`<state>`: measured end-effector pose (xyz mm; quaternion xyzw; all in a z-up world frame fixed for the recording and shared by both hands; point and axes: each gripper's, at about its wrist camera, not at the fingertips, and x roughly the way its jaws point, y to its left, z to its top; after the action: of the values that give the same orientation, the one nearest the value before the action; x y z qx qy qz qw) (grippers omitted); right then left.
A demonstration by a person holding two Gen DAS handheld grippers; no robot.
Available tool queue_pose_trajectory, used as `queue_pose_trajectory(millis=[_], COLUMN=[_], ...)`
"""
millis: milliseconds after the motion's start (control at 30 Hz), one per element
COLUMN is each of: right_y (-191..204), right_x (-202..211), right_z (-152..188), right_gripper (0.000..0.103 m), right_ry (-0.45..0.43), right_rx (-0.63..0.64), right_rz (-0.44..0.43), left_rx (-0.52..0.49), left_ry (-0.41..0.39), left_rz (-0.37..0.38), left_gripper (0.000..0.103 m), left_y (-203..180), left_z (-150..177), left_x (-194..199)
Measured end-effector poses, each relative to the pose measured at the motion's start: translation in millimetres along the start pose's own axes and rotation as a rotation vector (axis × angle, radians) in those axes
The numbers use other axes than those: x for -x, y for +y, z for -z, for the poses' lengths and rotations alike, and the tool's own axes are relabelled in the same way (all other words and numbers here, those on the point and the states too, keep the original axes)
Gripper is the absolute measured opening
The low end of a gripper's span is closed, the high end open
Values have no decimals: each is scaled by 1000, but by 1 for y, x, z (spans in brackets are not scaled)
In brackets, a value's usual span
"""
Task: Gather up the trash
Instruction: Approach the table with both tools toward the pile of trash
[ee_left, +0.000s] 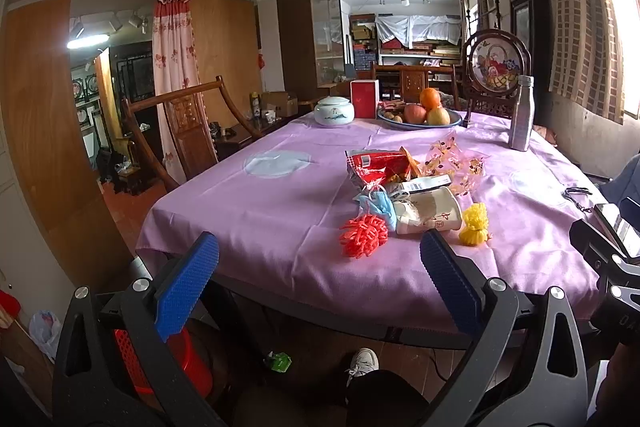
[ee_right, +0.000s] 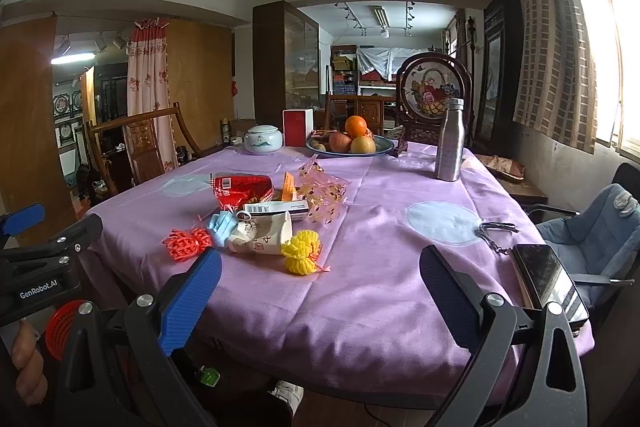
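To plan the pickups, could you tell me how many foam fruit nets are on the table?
2: a red foam net at the pile's left edge and a yellow foam net at its near right. Others may be hidden under the wrappers.

Matt lilac cloth tablecloth (ee_right: 380, 267); brushed metal bottle (ee_right: 450, 143); glossy plastic wrapper (ee_right: 240, 189); foam nets (ee_right: 300, 251).

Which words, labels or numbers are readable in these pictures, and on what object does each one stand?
"GenRobot.AI": black body of the left gripper, seen in the right wrist view.
"DA", cut off: black right gripper housing.
Barcodes on the red snack bag and white flat box: too small.
Characters on the crushed paper cup: unreadable.
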<state>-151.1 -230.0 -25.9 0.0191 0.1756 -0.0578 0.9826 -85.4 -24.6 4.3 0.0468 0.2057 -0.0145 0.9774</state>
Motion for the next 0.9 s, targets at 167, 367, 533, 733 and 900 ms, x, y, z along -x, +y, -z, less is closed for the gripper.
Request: queue_pose_trajectory(millis=[167, 367, 533, 733, 900], right_y=[1, 1, 2, 5, 7], right_x=[1, 1, 1, 3, 3], right_z=[1, 0, 1, 2, 3], right_gripper=[97, 97, 97, 97, 97], right_ry=[1, 1, 3, 2, 3], right_rx=[-3, -1, -1, 2, 0], right_rz=[-2, -1, -3, -7, -9], left_rx=[-2, -5, -1, 2, 2], left_ry=[-1, -4, 1, 5, 1], left_rz=[-4, -5, -1, -1, -6], left_gripper=[96, 96, 96, 96, 96], left_y=[0, 1, 1, 6, 2], left_z=[0, 2, 1, 1, 5], left_x=[-1, 0, -1, -3, 0])
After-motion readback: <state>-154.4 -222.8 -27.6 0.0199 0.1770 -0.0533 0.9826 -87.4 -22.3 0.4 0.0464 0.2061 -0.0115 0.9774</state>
